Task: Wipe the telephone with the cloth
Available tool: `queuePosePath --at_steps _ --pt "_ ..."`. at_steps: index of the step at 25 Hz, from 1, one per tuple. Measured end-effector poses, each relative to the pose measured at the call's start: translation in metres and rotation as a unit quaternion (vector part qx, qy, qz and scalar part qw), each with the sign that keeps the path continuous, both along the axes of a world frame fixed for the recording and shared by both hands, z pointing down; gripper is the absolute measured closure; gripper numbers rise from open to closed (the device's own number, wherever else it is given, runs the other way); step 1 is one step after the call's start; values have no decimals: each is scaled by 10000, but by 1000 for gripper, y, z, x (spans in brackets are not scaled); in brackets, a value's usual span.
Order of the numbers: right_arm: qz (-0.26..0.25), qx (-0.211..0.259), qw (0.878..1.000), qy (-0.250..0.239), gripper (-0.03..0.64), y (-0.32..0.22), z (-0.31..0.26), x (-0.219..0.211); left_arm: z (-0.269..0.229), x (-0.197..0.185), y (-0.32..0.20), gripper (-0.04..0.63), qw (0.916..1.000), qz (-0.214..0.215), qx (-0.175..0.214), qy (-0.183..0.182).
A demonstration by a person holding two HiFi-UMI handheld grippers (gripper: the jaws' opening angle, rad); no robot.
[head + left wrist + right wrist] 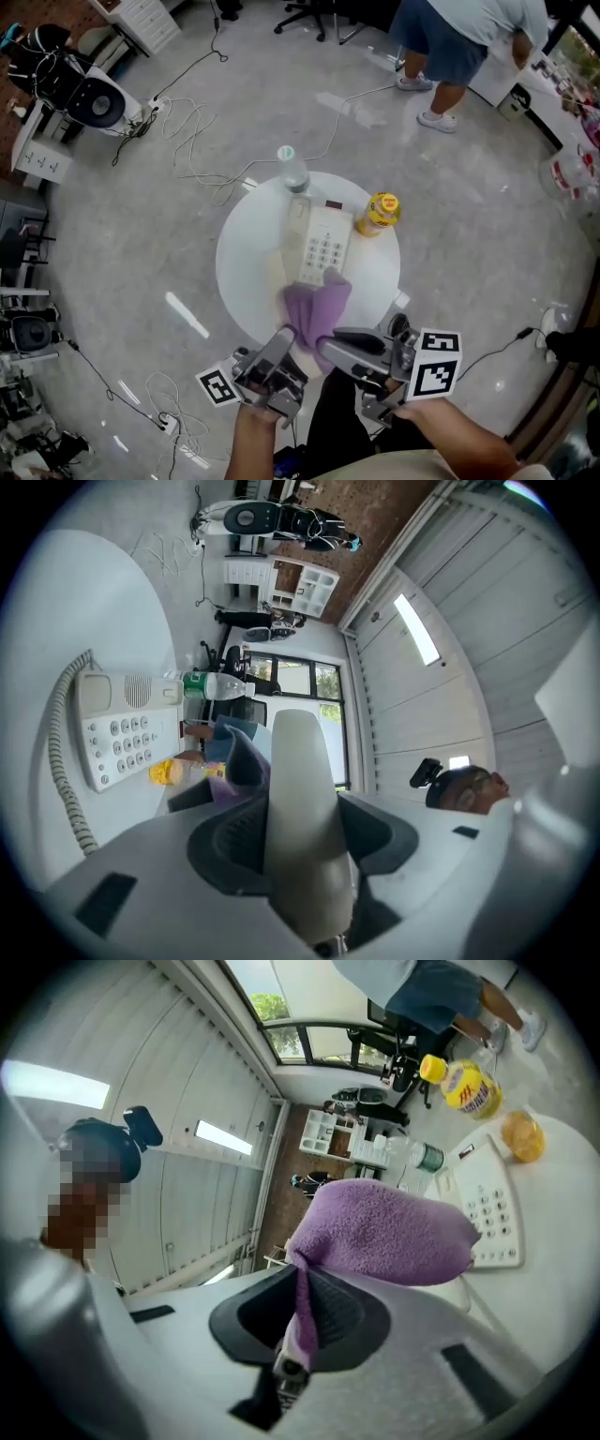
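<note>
Two claws busy at the near end of the telephone (325, 246).

Left claw (284, 345) stands wide, gripping the cream handset (300, 799) that juts ahead of it. Right claw (330, 345) is pinched nearly closed on the purple cloth (384, 1227), bunched past its tips just beside the handset. The telephone sits ahead of both on the white table (246, 253). The handset looks mid-wipe; next, draw the cloth along it. Beyond stand a water bottle (292, 169) and a yellow bottle (380, 212), easily knocked; the coiled cord (58, 733) could snag.
</note>
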State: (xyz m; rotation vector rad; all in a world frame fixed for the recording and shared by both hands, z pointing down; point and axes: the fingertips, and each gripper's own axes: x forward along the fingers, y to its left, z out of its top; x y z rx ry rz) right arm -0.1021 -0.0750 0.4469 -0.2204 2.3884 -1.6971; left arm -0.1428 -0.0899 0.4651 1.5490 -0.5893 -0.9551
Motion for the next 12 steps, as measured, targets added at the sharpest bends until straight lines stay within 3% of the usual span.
queuePosePath --at_steps 5,7,10,12 --pt "-203 -128 9997 22 601 23 5 7 5 -10 -3 380 9997 -103 -36 -239" --pt "-315 -74 9994 131 601 33 4 10 7 -14 -3 382 9986 -142 -65 -501" --pt "-201 205 9988 407 601 35 -1 20 3 -14 -6 382 9889 -46 95 -1484" --pt "-7 508 9971 561 601 29 -10 27 4 -11 -7 382 9701 108 203 -2415"
